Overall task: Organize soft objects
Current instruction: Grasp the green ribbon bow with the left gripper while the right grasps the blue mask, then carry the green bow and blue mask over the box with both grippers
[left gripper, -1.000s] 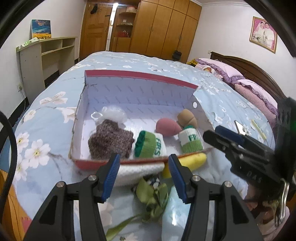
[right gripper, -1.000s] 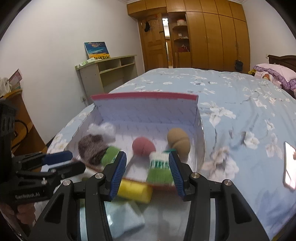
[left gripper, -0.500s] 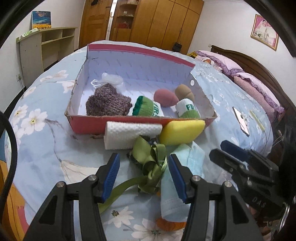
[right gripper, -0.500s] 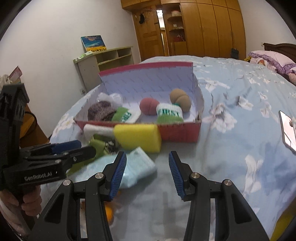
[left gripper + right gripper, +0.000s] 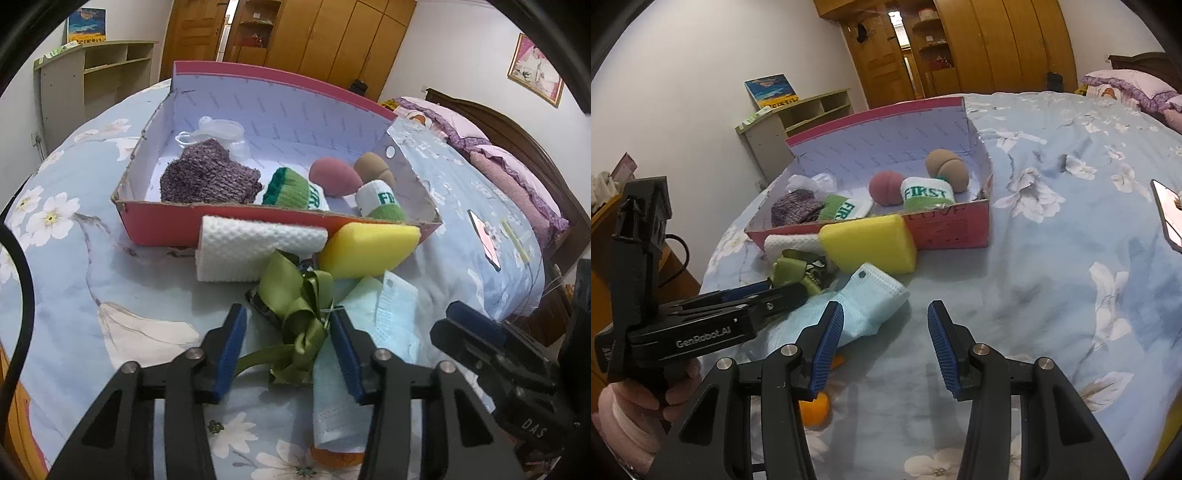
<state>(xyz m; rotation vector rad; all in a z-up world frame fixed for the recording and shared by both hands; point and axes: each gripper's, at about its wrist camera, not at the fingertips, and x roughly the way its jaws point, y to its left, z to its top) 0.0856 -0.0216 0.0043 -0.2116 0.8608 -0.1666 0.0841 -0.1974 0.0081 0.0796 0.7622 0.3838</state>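
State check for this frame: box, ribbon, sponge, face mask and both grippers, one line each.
Red cardboard box: open, partly filled.
Green ribbon: on the bed, between the left gripper fingers, not yet pinched.
Left gripper: jaws just closing.
Yellow sponge: against the box front.
Face mask: outside the box.
Right gripper: open, empty.
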